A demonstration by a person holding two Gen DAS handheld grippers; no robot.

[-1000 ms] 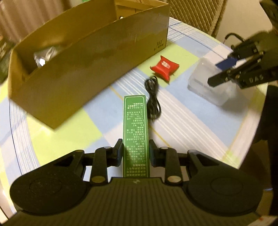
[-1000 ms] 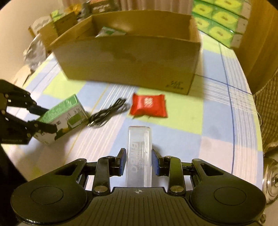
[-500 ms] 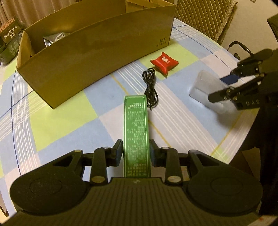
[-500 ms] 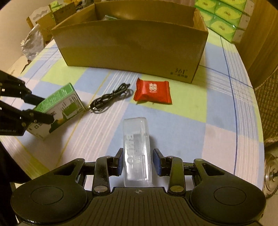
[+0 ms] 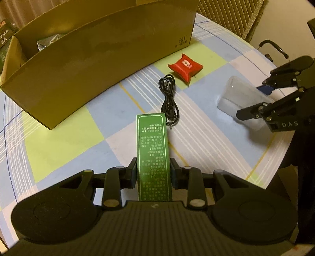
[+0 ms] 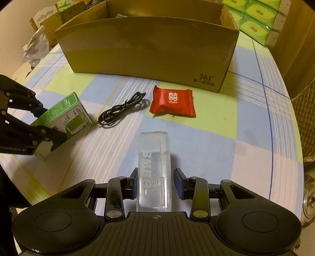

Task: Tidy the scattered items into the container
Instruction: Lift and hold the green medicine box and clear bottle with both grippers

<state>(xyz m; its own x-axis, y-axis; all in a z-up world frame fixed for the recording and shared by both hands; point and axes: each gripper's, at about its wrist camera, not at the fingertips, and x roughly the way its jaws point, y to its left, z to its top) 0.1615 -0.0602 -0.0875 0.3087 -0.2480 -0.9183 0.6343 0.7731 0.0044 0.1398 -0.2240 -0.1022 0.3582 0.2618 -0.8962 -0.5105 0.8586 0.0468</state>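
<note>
My left gripper [image 5: 153, 173] is shut on a green carton [image 5: 153, 157] that rests low on the table; it also shows in the right wrist view [image 6: 65, 120]. My right gripper [image 6: 155, 183] sits around a clear plastic box [image 6: 154, 169], the right pad a little apart from it; the box lies on the table and also shows in the left wrist view [image 5: 240, 100]. A black cable [image 6: 122, 111] and a red snack packet [image 6: 172, 102] lie between the grippers and the open cardboard box [image 6: 149, 49].
The round table has a checked cloth [image 6: 252, 126]; its edge curves close on the right. Green tissue packs [image 6: 256, 19] stand behind the cardboard box. A wicker chair [image 5: 226, 15] is beyond the table. A foil bag [image 5: 47, 42] lies inside the cardboard box.
Both grippers have pulled back and lowered from the cardboard box toward the table's near side. The right gripper's jaws have opened slightly around the clear box.
</note>
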